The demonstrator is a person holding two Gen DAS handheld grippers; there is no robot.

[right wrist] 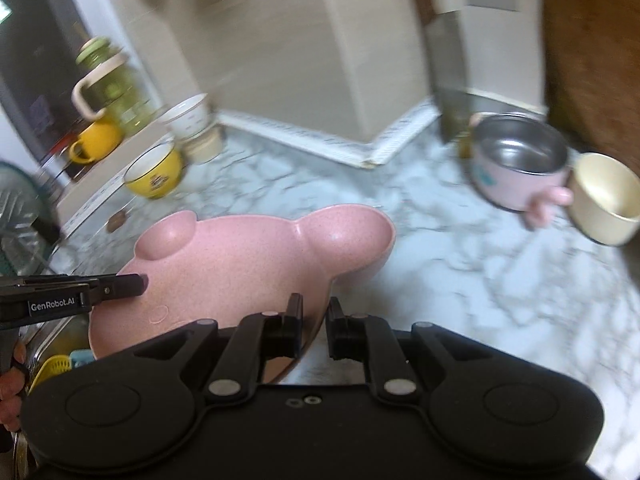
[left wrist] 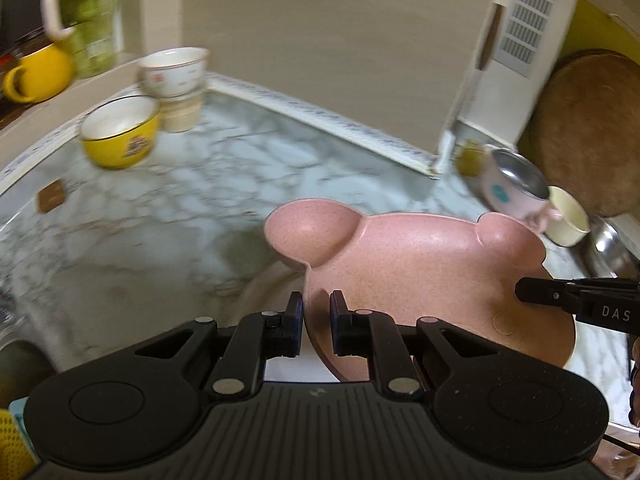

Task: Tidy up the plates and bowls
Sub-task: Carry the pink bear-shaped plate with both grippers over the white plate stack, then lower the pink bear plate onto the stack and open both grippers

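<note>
A pink bear-shaped plate point(left wrist: 420, 264) with two ear wells is held above the marble counter point(left wrist: 168, 216). My left gripper point(left wrist: 316, 320) is shut on its left rim. My right gripper point(right wrist: 314, 320) is shut on its right rim; the plate also shows in the right wrist view point(right wrist: 240, 264). Each gripper's fingers show in the other's view, the right one point(left wrist: 536, 292) and the left one point(right wrist: 124, 284). A yellow bowl point(left wrist: 120, 132) and a white bowl point(left wrist: 174, 70) stacked on a beige one stand at the back left.
A pink steel-lined pot point(right wrist: 520, 164) and a cream cup point(right wrist: 608, 200) stand at the right. A yellow mug point(left wrist: 38, 74) and green jug point(left wrist: 90, 20) sit on a ledge at the left. A round wooden board point(left wrist: 588, 132) leans at the far right. A sink edge point(left wrist: 612, 244) lies below it.
</note>
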